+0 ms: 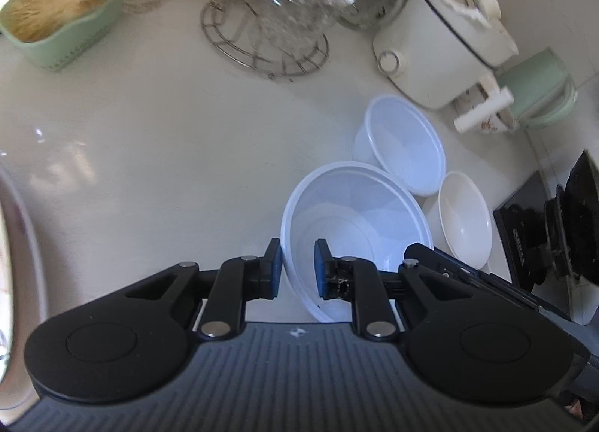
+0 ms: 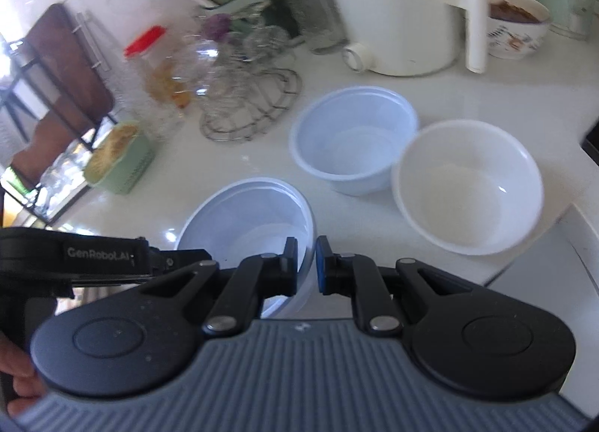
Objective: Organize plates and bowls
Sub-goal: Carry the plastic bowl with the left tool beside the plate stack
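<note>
A large translucent white bowl (image 1: 355, 215) (image 2: 247, 215) sits at the centre of the white counter. My left gripper (image 1: 297, 269) is shut on its near-left rim, one pad outside the wall and one inside. My right gripper (image 2: 307, 267) is shut on the opposite rim the same way. Each gripper's black body shows at the edge of the other's view. Behind the large bowl stands a smaller translucent bowl (image 1: 404, 143) (image 2: 355, 136). Beside it is an opaque white bowl (image 1: 464, 218) (image 2: 468, 185). Both are empty and upright.
A white electric pot (image 1: 430, 50) (image 2: 397, 12) stands behind the bowls, beside a wire rack of glasses (image 1: 269, 20) (image 2: 247, 102). A green container (image 1: 60, 20) (image 2: 119, 158) sits far left. A black stove (image 1: 543, 226) borders the counter on the right. A person's fingers (image 2: 18, 387) show at lower left.
</note>
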The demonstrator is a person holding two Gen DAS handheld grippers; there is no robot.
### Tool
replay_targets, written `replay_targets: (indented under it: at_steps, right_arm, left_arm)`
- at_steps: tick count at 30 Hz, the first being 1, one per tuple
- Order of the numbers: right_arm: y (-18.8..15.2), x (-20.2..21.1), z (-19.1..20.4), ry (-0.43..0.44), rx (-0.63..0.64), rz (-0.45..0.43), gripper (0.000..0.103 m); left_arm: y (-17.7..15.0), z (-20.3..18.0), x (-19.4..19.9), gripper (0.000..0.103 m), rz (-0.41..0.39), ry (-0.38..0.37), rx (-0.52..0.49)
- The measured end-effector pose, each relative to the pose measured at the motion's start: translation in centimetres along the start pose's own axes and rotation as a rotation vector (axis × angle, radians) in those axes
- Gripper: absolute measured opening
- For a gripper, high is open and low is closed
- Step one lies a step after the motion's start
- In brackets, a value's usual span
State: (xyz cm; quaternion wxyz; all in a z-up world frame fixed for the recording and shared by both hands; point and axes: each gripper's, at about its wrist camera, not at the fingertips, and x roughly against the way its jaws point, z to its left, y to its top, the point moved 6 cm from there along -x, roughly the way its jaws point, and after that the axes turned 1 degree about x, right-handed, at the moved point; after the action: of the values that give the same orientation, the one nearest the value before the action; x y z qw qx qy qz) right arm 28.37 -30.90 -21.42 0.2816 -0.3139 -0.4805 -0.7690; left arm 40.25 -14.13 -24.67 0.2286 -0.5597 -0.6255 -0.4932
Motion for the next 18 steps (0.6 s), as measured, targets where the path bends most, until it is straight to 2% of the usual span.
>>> replay_targets:
  at_steps: [6, 9, 14, 18]
  right_arm:
    - [0.6, -0.3, 3.8, 0.048, 0.061, -0.010, 0.013]
    - [0.6, -0.7, 5.9, 0.066, 0.080, 0.003, 0.013]
    - [0.2, -1.6, 8.8, 0.069, 0.111, 0.036, 0.013]
    - [-0.4, -2.6, 10.1, 0.062, 0.106, 0.077, 0.013]
  left_arm:
    - [1.9, 3.2, 3.7, 0.021, -0.079, -0.014, 0.048]
    - [2.5, 4.7, 5.4, 0.021, -0.118, 0.007, 0.053]
    - [2.1, 7.0, 6.0, 0.021, -0.121, 0.062, 0.058]
    - [1.4, 9.1, 5.7, 0.021, -0.096, 0.078, 0.079]
